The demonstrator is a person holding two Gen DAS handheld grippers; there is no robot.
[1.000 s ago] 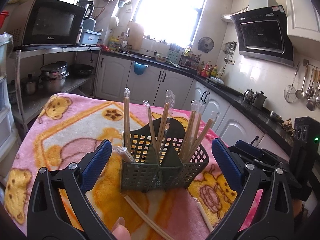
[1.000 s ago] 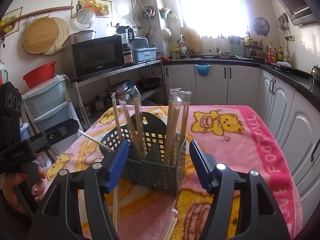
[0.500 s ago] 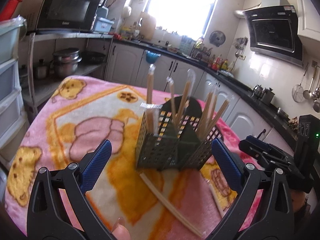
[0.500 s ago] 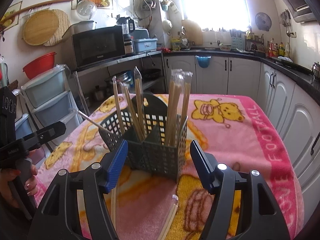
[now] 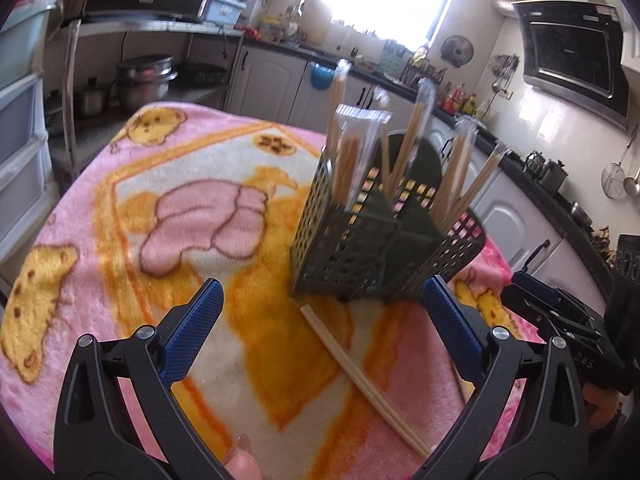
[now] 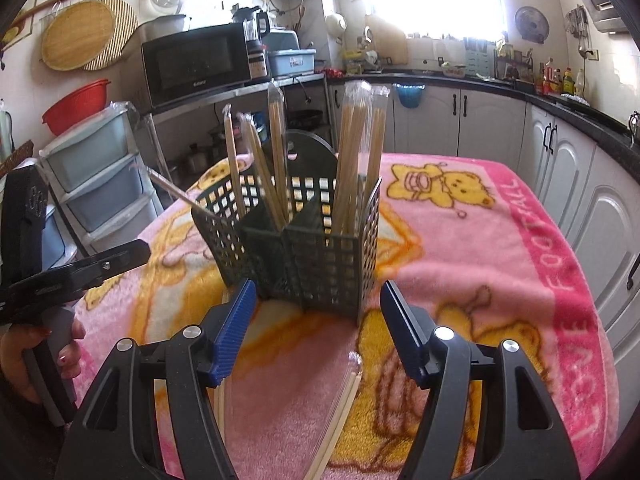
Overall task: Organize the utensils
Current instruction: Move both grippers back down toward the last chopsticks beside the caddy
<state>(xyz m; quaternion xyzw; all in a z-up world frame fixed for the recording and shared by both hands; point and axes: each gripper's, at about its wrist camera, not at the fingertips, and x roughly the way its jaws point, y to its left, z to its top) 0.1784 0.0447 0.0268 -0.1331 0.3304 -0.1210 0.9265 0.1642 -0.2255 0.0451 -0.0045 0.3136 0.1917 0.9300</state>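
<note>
Since a second ago my left gripper (image 5: 320, 328) has pulled back and swung to the left, so the green caddy (image 5: 376, 248) that sat centred between its fingers now stands in the right half of that view, tilted by the lens. The wrapped pair that lay across the caddy's corner now stands upright in its nearest compartment.

The caddy and its contents are blurred in the left view, so I cannot count the sticks there. My left fingers (image 5: 192, 328) are spread wide with nothing between them; a fingertip of my own hand is cut off at the bottom edge.

The caddy is a dark green lattice basket with inner dividers and a rounded back panel, standing on the pink cartoon blanket (image 5: 120, 208) that covers the tabletop, a little right of centre in the left view. Wrapped chopsticks (image 6: 360, 152) stand bundled in its compartments.

The left view shows one loose pair (image 5: 360, 376) lying diagonally in front of the caddy. The right view shows more: a wrapped pair (image 6: 340, 404) between my right gripper (image 6: 316, 324) fingers, which are also wide and empty, another partly hidden behind the left-hand pad (image 6: 234, 328), and one stick (image 6: 180, 194) leaning far out at the caddy's left side.
</note>
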